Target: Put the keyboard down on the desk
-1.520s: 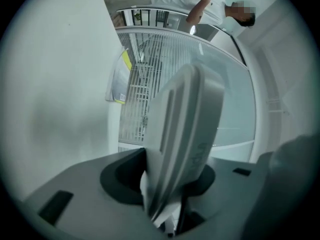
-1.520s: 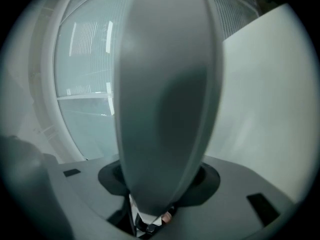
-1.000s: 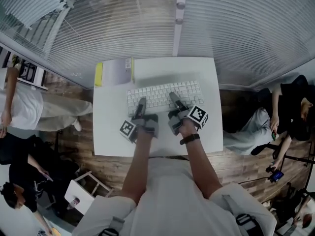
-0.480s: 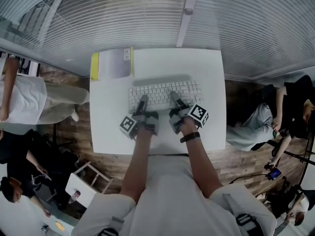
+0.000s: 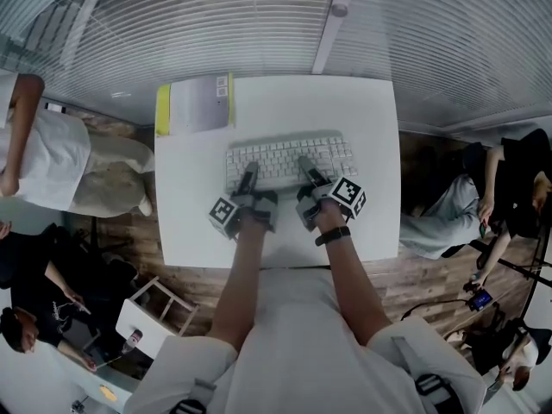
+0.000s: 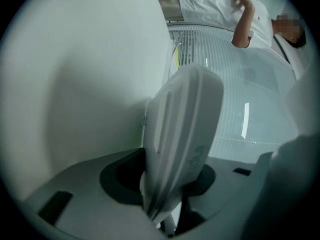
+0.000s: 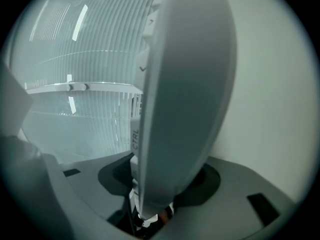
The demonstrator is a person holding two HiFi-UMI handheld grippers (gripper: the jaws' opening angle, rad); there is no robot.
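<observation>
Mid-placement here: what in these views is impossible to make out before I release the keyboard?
- Gap under the keyboard: the head view looks from above, so its body hides whether it rests on the desk. Both gripper views show its edge close up, not the contact.
- Its key legends: too small in the head view.
- Label on the yellow-edged book: too small in the head view.
</observation>
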